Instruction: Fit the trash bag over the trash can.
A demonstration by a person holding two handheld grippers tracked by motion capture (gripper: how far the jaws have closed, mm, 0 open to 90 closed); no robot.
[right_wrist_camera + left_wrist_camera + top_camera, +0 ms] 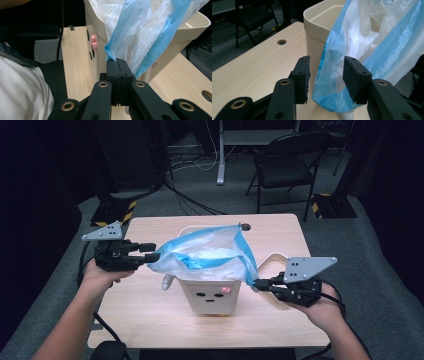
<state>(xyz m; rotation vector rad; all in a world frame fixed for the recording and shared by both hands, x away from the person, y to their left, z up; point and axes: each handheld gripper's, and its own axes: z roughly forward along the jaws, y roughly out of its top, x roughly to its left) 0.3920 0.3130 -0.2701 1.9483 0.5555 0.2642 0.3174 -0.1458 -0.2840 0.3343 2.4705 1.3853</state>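
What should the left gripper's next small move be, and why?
Probably shut the left gripper on the bag: its jaws stand open around the blue edge, while the right gripper already pinches the other side over the bin.

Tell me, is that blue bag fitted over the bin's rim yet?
Not yet. The bag billows loose above the bin, its rim bare; the right claw pinches one edge, the left claw stands open around another.

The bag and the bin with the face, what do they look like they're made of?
Bag: thin plastic film, translucent white with blue edges; it crinkles, shines and lets light through. Bin: probably moulded plastic, cream, smooth and matte, with a rounded rim and even walls.
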